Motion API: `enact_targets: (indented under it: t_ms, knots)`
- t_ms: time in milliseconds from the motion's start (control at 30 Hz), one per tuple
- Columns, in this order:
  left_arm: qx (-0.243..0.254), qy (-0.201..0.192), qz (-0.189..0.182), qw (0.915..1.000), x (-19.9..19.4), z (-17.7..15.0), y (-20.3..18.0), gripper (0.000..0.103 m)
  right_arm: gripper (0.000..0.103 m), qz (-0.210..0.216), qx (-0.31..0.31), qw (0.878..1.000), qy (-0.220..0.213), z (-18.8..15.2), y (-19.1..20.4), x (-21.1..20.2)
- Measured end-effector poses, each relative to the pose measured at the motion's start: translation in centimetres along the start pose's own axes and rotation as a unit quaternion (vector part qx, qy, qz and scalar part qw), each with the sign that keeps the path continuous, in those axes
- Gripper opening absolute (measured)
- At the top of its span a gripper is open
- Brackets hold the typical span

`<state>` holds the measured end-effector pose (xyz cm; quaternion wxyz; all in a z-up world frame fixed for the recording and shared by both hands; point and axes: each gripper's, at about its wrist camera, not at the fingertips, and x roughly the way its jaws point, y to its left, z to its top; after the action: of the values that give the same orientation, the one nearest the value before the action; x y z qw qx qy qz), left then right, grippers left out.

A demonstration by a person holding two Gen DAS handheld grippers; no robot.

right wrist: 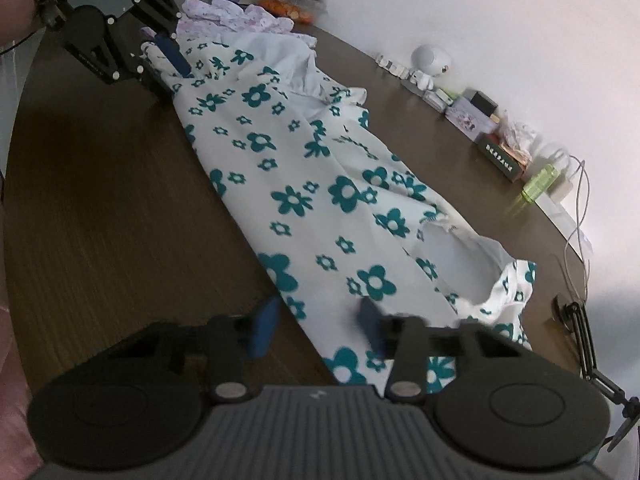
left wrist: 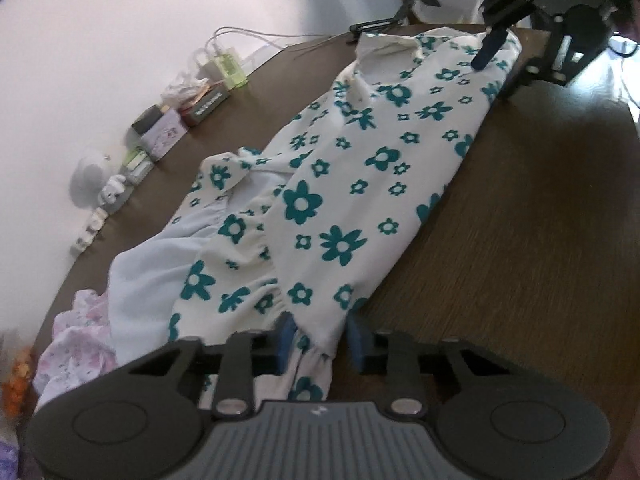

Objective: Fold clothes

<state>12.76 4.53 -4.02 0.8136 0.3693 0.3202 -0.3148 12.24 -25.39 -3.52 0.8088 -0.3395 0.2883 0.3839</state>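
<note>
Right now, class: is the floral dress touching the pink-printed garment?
Touching. The right wrist view shows the floral dress with its pale lining lying against the pink-printed garment, no table between.

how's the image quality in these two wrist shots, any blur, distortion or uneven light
Left wrist view: strong fisheye bending of the table edge, dark vignette in the corners, the wall washed out, clutter along it soft. Right wrist view: same bowed distortion, the right gripper smeared by motion blur, the floral dress fairly sharp, and the table darker toward the upper left.
</note>
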Motion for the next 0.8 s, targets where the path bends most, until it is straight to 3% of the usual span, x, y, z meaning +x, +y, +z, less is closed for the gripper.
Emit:
enact_targets:
  t_ms: [67,200,467,533,633,667,733,767,800]
  knots:
    - [0.007,0.002,-0.007,0.9999,0.2,0.1,0.0,0.004,0.019,0.003,-0.007,1.000,0.004,0.0,-0.1,0.2]
    - [0.014,0.025,-0.018,0.9994,-0.1,0.7,-0.4,0.001,0.003,0.009,-0.037,0.999,0.021,0.3,0.3,0.4]
    - [0.057,0.055,-0.062,0.9949,-3.1,-0.8,-3.0,0.000,0.001,0.050,-0.079,0.995,0.041,0.5,-0.1,-1.2]
    - [0.057,0.047,-0.050,0.9960,-3.7,-1.0,-3.1,0.001,0.001,0.056,-0.086,0.994,0.042,0.6,0.0,-1.4]
    - [0.041,0.031,-0.023,0.9984,-3.9,-0.9,-2.0,0.014,0.003,0.052,-0.077,0.995,0.039,0.8,-0.3,-1.3]
    - [0.043,0.032,-0.010,0.9985,-3.6,-0.9,-1.9,0.021,0.006,0.051,-0.073,0.995,0.037,0.8,-0.3,-1.2]
    - [0.052,0.038,0.010,0.9979,-3.0,-0.9,-1.6,0.034,0.025,0.045,-0.066,0.996,0.031,0.6,0.0,-1.4]
    - [0.060,0.042,0.014,0.9973,-2.6,-1.0,-1.7,0.036,0.041,0.040,-0.062,0.997,0.028,0.3,0.3,-1.6]
    - [0.067,0.046,0.015,0.9966,-2.3,-1.0,-1.9,0.036,0.043,0.034,-0.059,0.997,0.026,0.0,0.5,-1.9]
